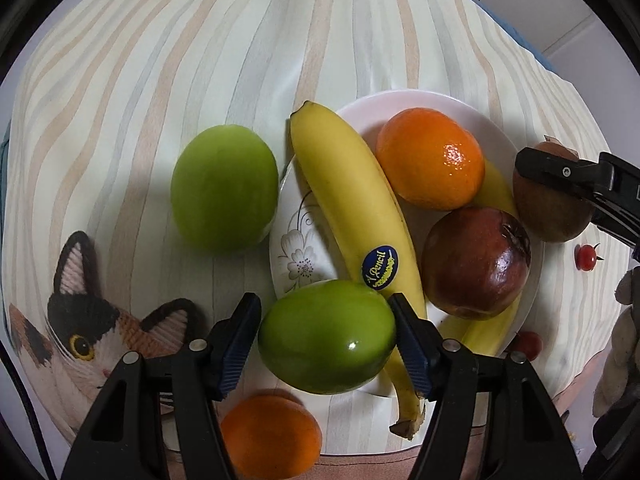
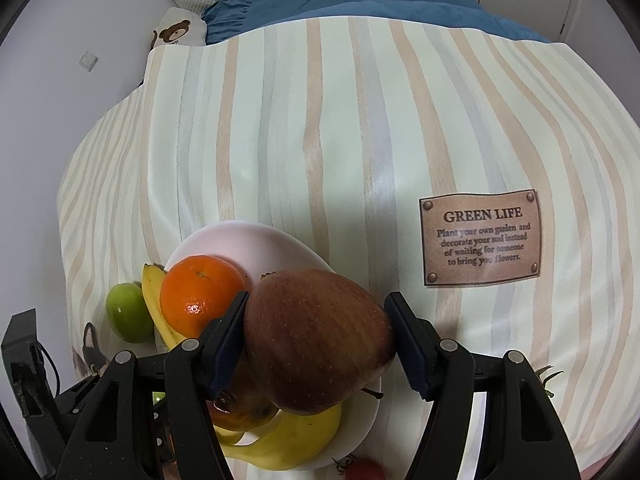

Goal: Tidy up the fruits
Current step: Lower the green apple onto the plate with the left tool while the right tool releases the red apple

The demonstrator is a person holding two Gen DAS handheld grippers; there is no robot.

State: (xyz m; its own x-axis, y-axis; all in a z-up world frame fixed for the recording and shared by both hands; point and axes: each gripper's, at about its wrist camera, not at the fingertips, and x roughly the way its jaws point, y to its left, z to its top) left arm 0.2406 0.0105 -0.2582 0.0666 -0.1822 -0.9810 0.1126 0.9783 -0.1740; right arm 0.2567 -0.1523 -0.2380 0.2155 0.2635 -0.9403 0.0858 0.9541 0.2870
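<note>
The left tool [image 1: 326, 344] is straddling a green apple [image 1: 327, 338]. Its right pad is lying against the fruit's flank; a thin gap is showing at the left pad, so a firm pinch cannot be confirmed. The apple is sitting straight ahead between the fingers, over the near rim of the white plate [image 1: 294, 240], and is overlapping the lower end of the labelled banana [image 1: 356, 216].

The right tool [image 2: 318, 340] is pinching a red apple [image 2: 316, 340] by its sides, the left pad pressing on it and the right pad at its skin. This fruit is hanging above the near side of the plate [image 2: 240, 240].

The relation governing the coming move, in my judgement, is each apple's position over the crowded plate. The banana's long axis is running away from the left tool, directly beside its right finger. The left hand is nearer the plate's free patch, the flower-printed area.

Obstructions:
- an orange [image 1: 430, 158] and a dark red apple [image 1: 476, 262] are filling the plate's far side;
- a second banana [image 1: 486, 332] is lying under them.

Off the plate, on the striped bedcover [image 1: 200, 60]:
- a second green apple [image 1: 224, 188];
- another orange [image 1: 270, 434] near the left tool;
- small red tomatoes [image 1: 586, 257] to the right.
</note>
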